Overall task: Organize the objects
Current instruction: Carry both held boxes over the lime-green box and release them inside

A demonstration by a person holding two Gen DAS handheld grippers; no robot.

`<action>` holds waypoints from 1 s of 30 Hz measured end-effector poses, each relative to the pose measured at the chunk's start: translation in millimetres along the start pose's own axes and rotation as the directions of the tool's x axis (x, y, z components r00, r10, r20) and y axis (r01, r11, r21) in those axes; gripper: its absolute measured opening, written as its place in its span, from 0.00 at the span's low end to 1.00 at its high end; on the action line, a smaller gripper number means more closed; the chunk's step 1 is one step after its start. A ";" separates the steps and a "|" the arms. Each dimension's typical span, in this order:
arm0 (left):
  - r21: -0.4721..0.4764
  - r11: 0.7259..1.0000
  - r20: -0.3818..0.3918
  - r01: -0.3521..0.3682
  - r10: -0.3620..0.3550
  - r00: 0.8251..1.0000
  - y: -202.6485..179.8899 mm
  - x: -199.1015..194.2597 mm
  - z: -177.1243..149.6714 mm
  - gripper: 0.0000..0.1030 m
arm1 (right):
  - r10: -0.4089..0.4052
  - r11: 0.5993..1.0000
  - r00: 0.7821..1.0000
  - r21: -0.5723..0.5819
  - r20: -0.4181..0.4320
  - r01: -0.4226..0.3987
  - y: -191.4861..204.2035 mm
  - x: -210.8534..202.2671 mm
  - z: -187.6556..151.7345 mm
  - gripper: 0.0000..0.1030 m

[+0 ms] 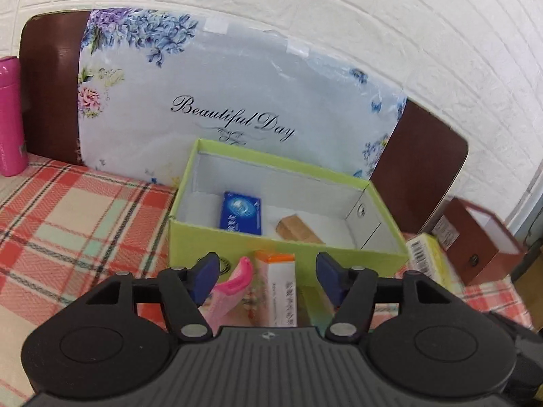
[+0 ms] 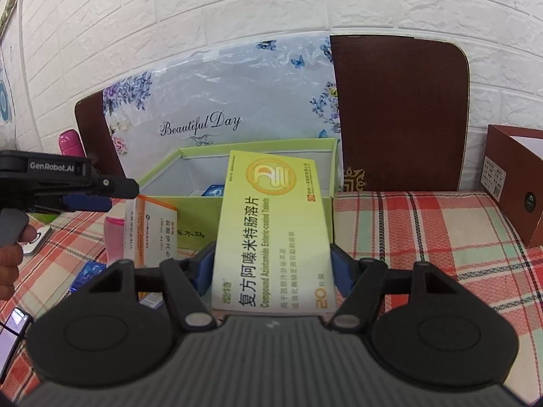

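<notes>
a flat yellow-green cardboard tablet box (image 2: 271,230) is clamped between the blue pads of the right gripper (image 2: 271,268), before the rectangular green box (image 1: 288,210); the left gripper (image 1: 268,273) is spread apart, nothing pressed

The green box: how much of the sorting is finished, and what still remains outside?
Done: the green box already holds a blue packet and a brown box. In hand: the right gripper holds a yellow-green tablet box before it. Left: an orange-and-white box and a pink item stand outside, between the open fingers of the left gripper.
</notes>
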State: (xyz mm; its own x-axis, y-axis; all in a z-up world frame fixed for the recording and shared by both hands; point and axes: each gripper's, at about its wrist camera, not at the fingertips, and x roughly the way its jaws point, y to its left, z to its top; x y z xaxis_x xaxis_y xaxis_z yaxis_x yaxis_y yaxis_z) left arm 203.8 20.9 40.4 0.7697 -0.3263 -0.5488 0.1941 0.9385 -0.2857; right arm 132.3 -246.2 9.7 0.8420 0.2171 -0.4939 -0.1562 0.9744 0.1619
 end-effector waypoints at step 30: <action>0.041 0.985 0.009 0.167 -0.168 0.986 -27.0 -9.8 30.9 0.17 | 0.045 0.995 0.997 -0.089 0.066 -0.039 20.7 14.0 44.8 0.65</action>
State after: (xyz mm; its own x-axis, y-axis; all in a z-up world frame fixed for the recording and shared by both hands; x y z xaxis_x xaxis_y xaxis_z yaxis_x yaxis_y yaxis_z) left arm 209.8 2.2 77.8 0.7318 -0.4782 -0.4856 0.3452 0.8744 -0.3409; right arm 164.0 -225.6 44.4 0.8666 0.2560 -0.4284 -0.2339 0.9666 0.1045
